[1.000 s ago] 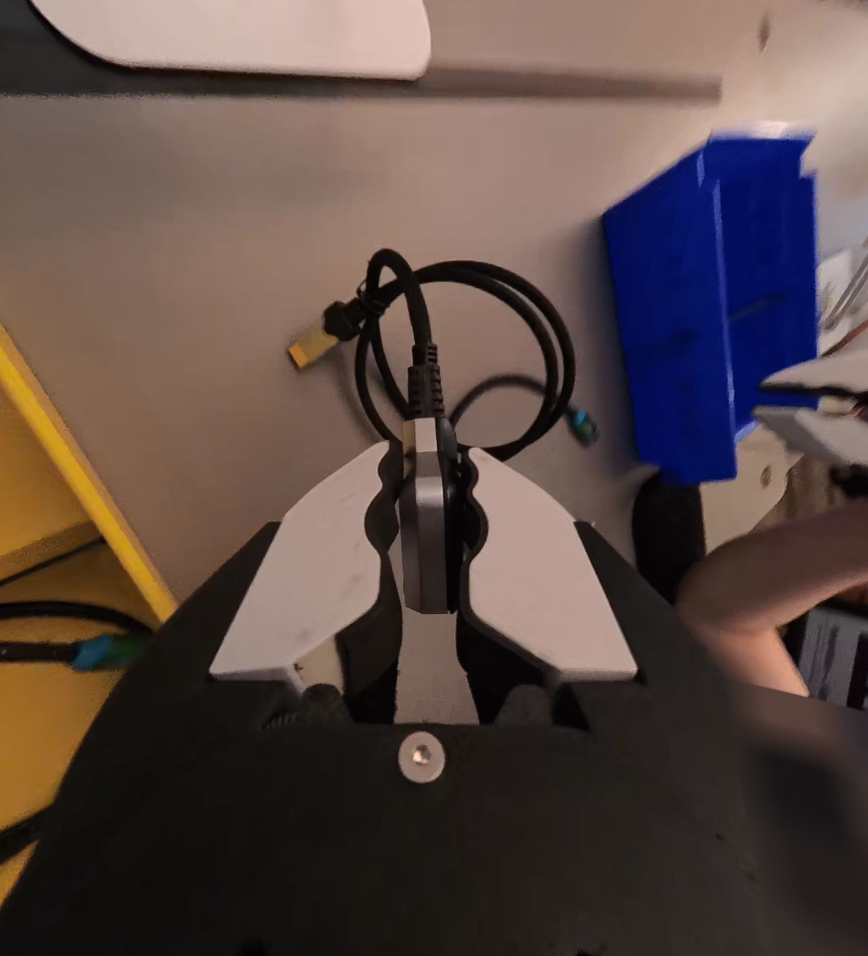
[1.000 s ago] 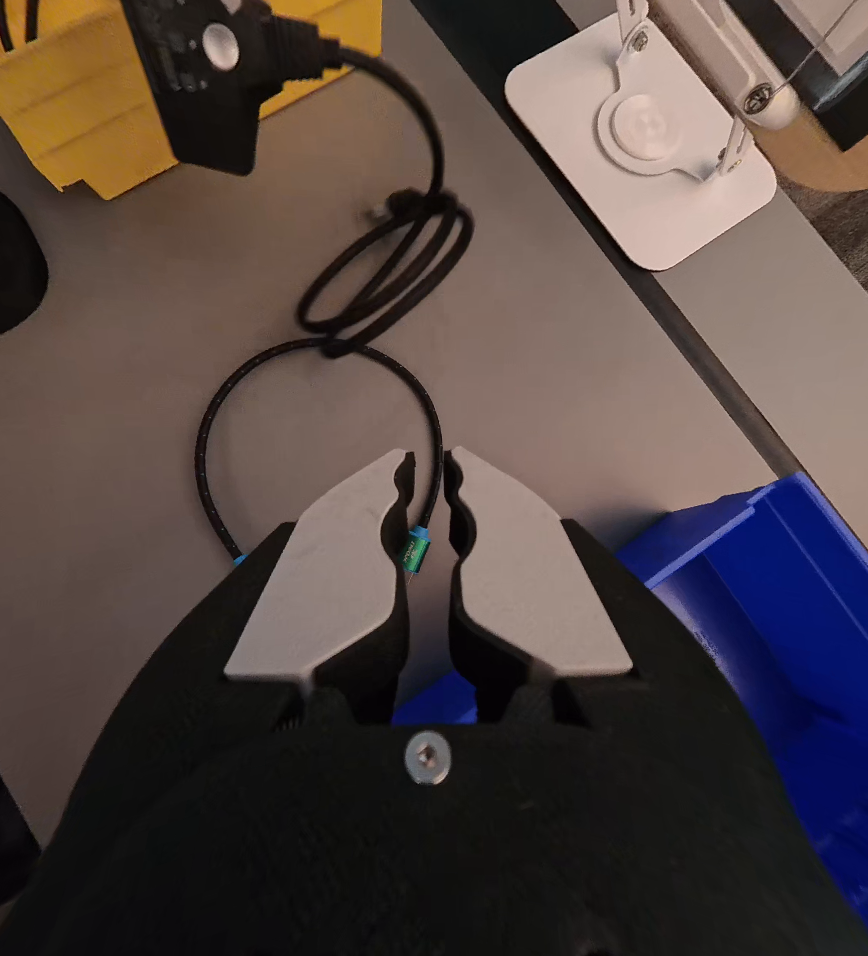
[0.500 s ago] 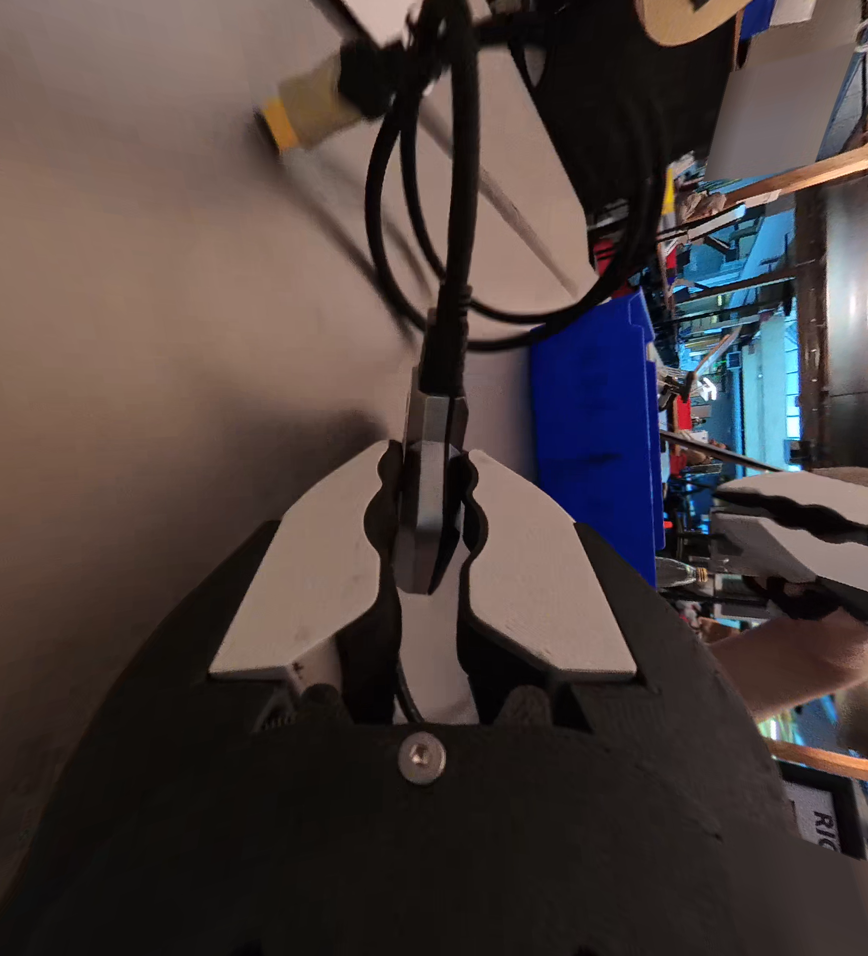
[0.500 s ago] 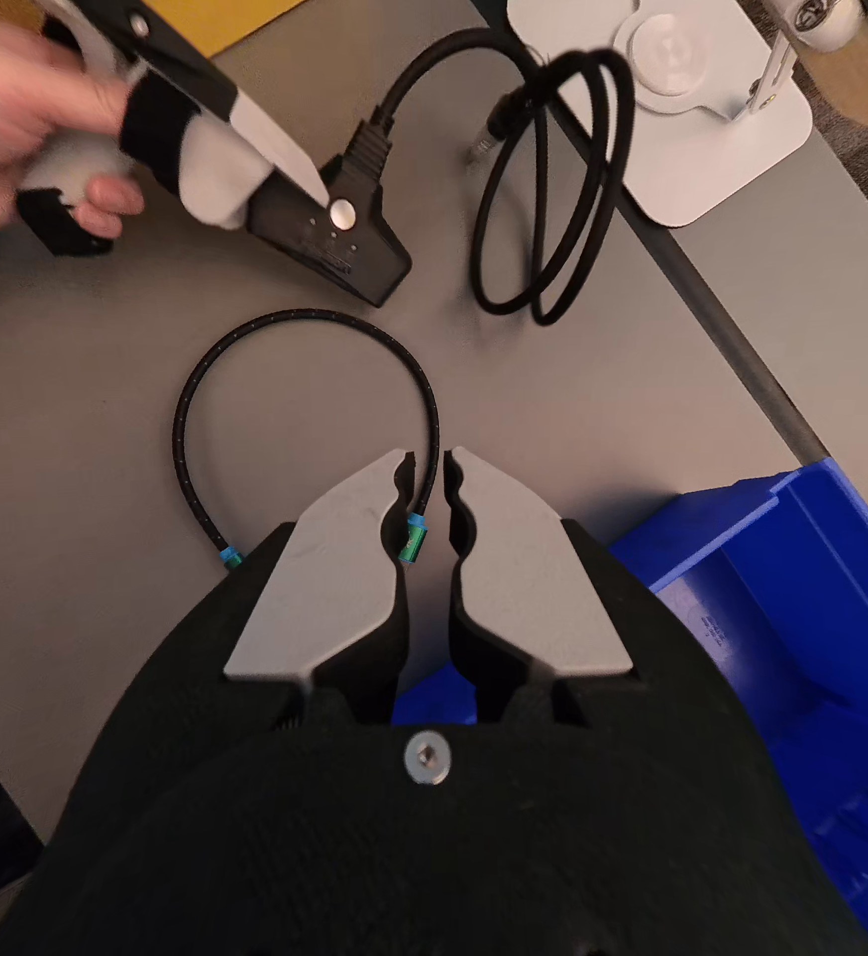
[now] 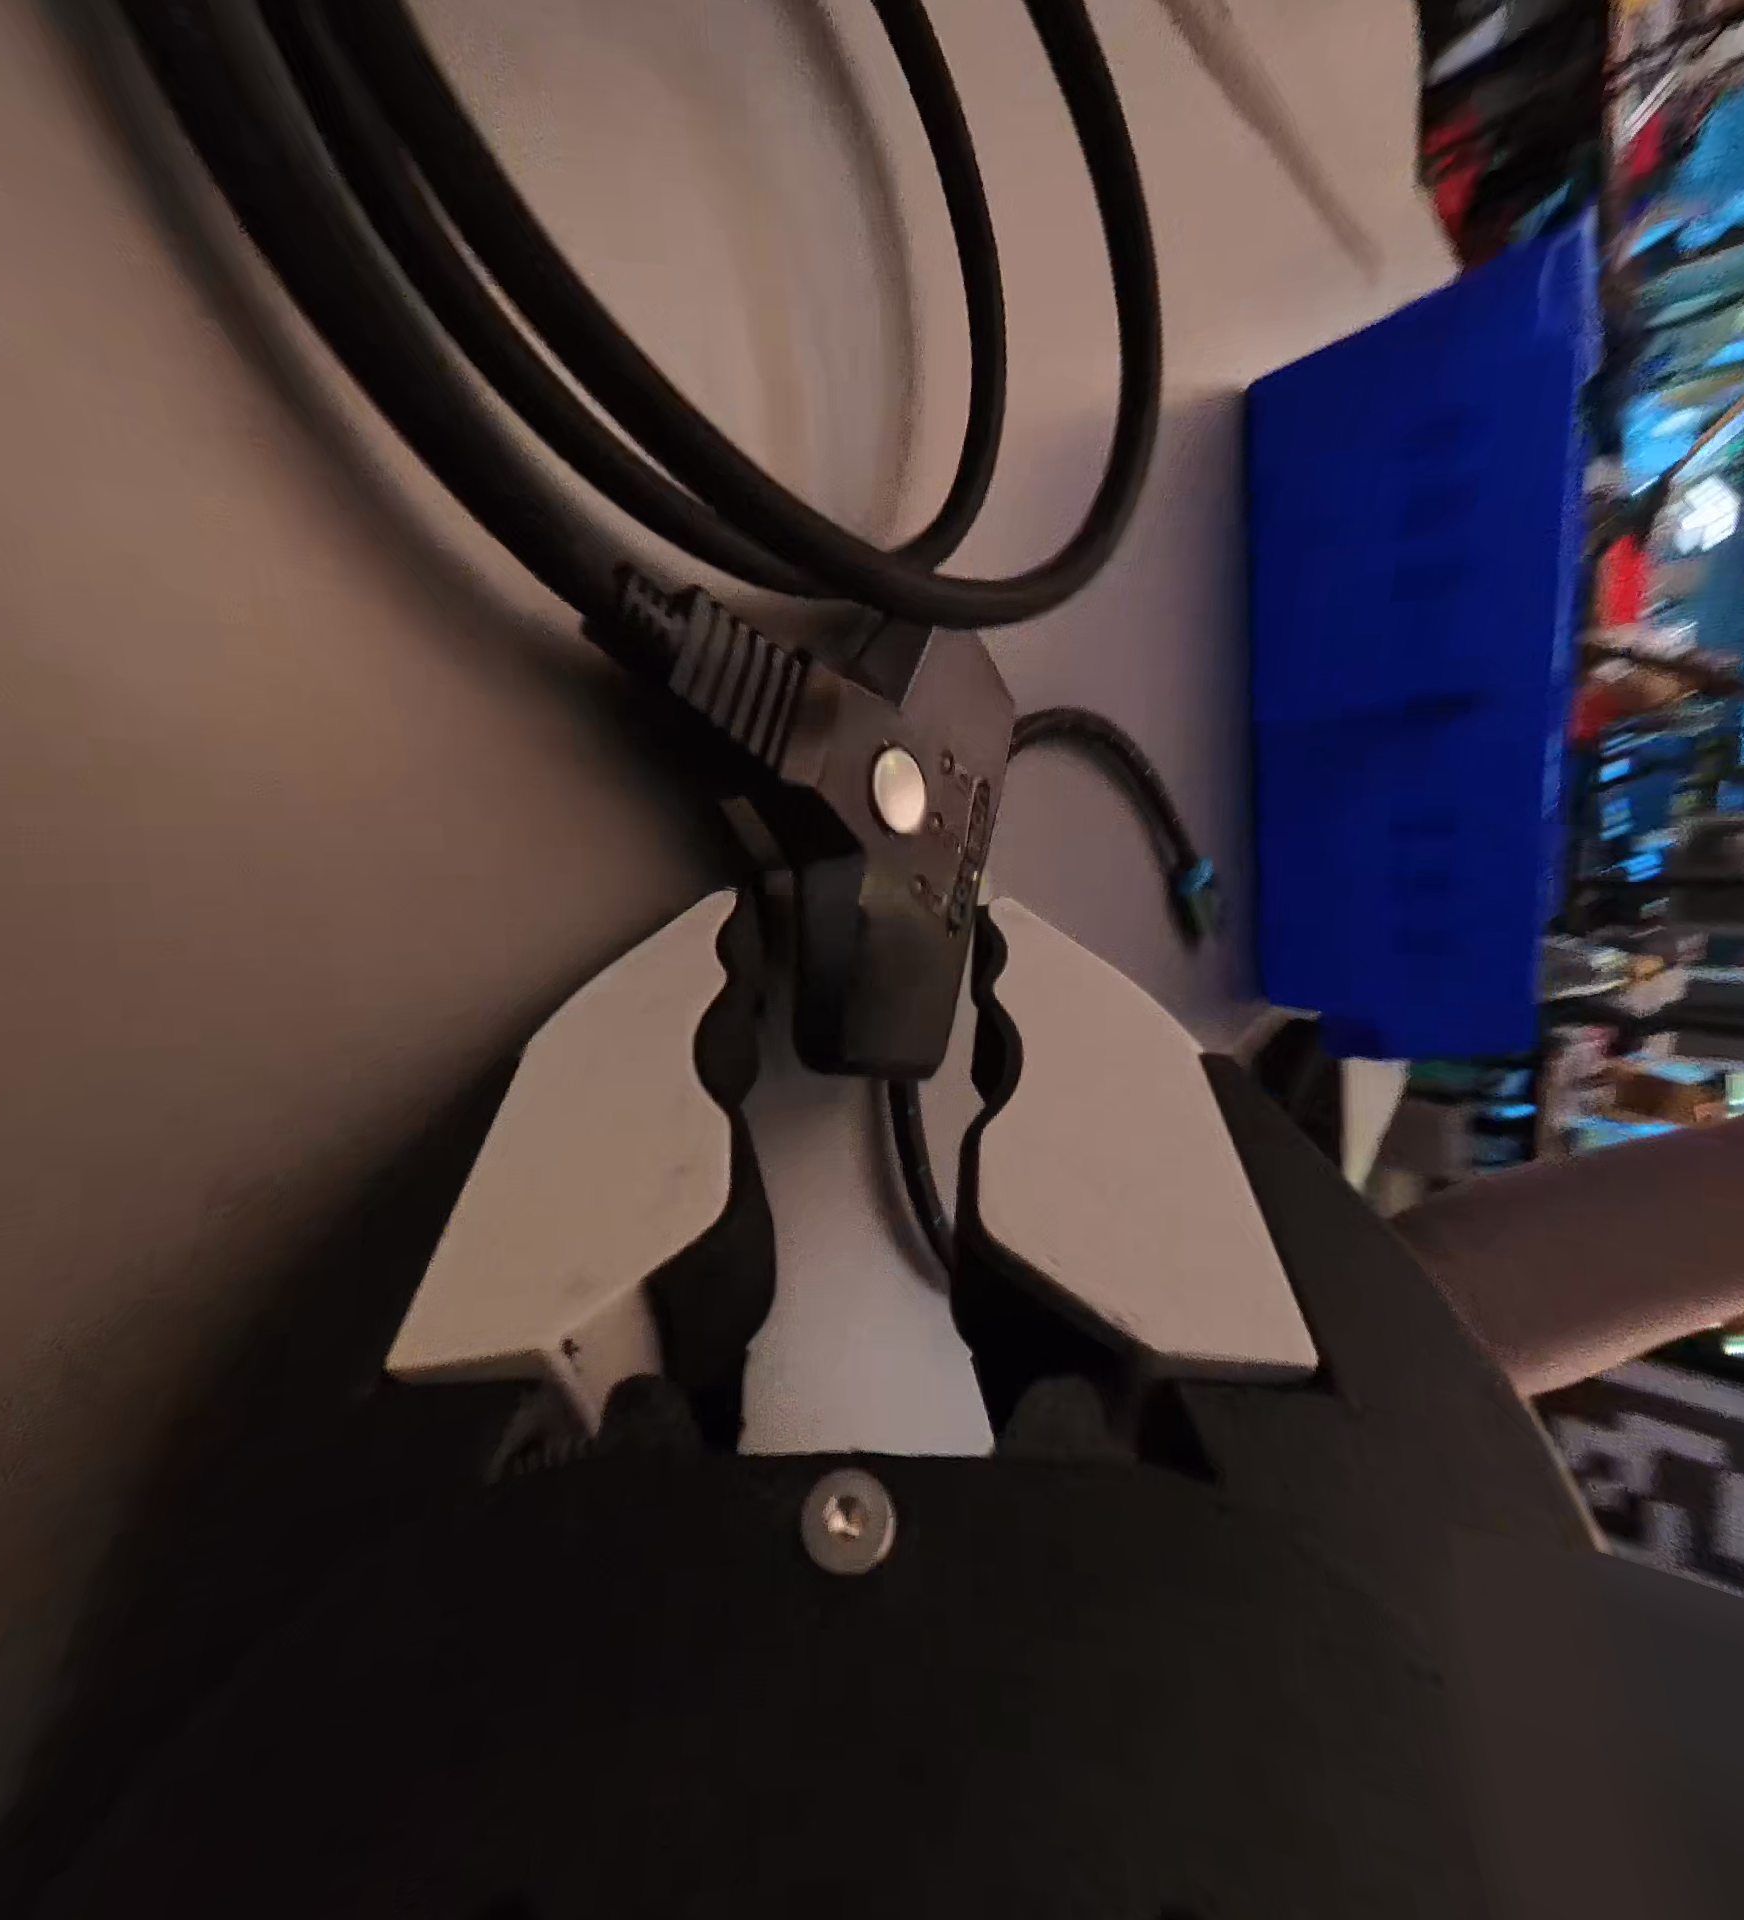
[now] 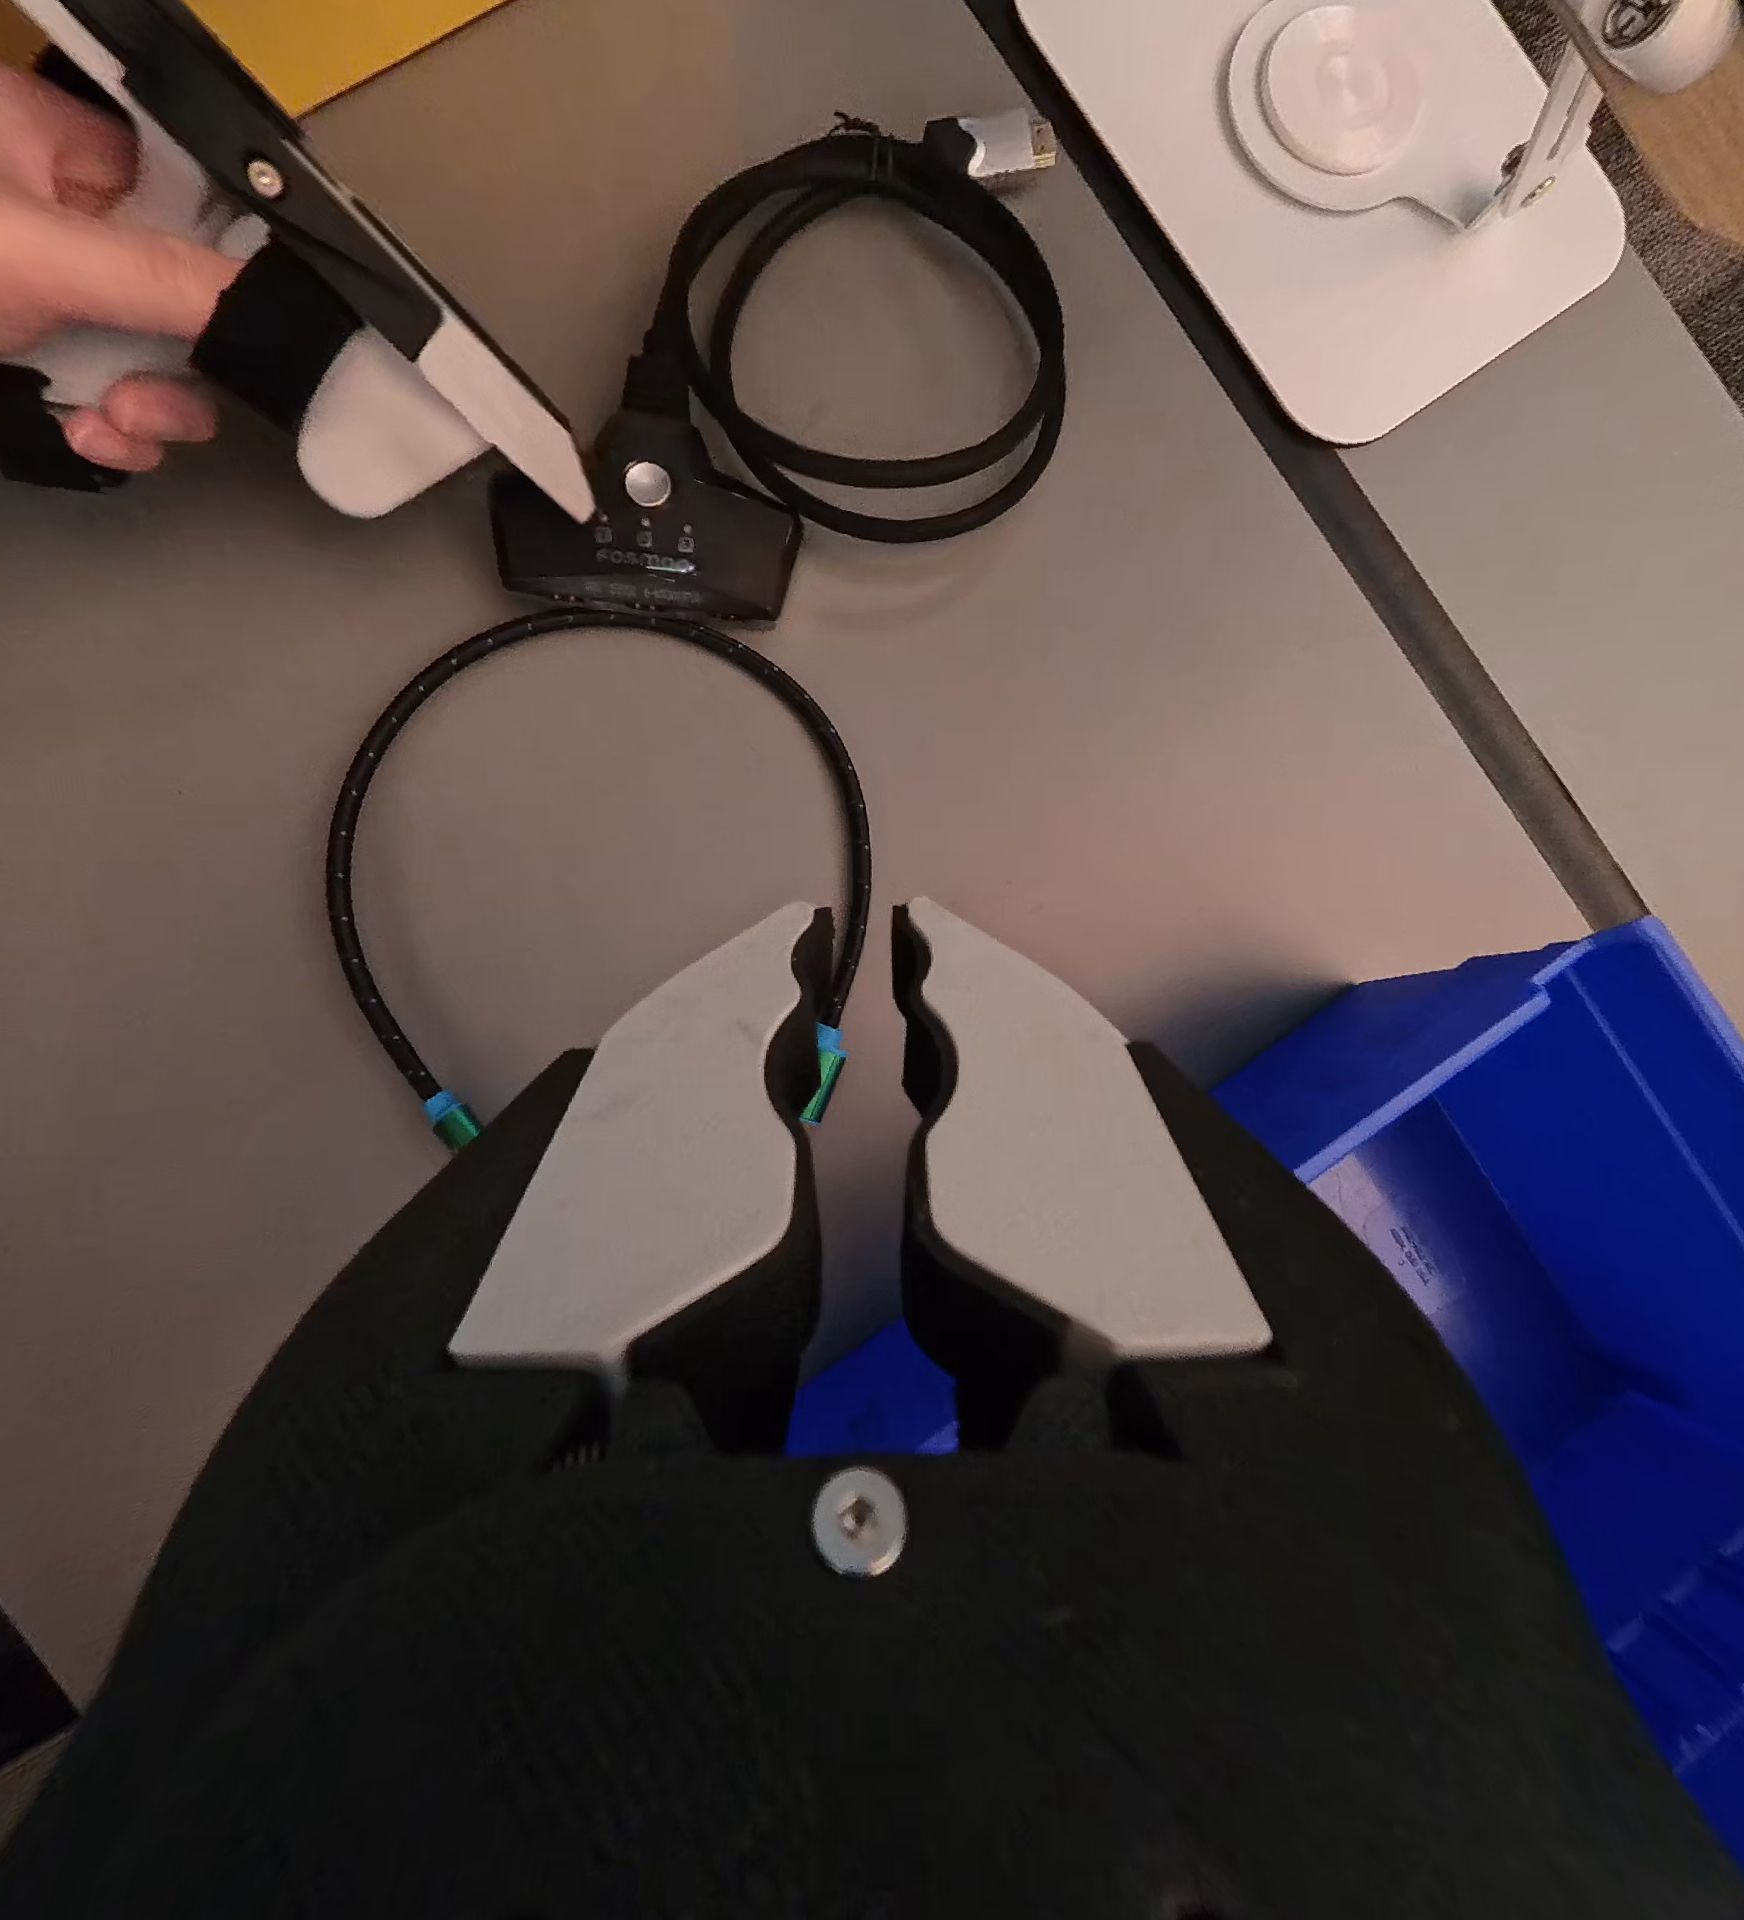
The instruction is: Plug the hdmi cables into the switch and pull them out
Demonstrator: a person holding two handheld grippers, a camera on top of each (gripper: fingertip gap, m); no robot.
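The black HDMI switch (image 6: 644,540) lies flat on the grey table (image 6: 1107,748), its own thick black cable (image 6: 951,312) coiled behind it. My left gripper (image 5: 857,904) is open, its jaws either side of the switch (image 5: 909,831); in the right wrist view one fingertip (image 6: 556,468) rests at the switch's left end. A short braided HDMI cable (image 6: 348,831) arcs in front of the switch, green plugs at both ends. My right gripper (image 6: 857,914) is slightly open, above one green plug (image 6: 826,1081). No plug sits in the switch's front ports.
A blue bin (image 6: 1574,1247) stands at the right, beside my right gripper. A white stand base (image 6: 1367,208) sits at the far right across a table seam. A yellow bin (image 6: 380,42) edge shows at the back left. A hand (image 6: 16,239) holds the left gripper.
My left gripper brought the switch down from the yellow bin, laid it flat behind the braided cable and opened its jaws. The right gripper has stayed over the green plug.
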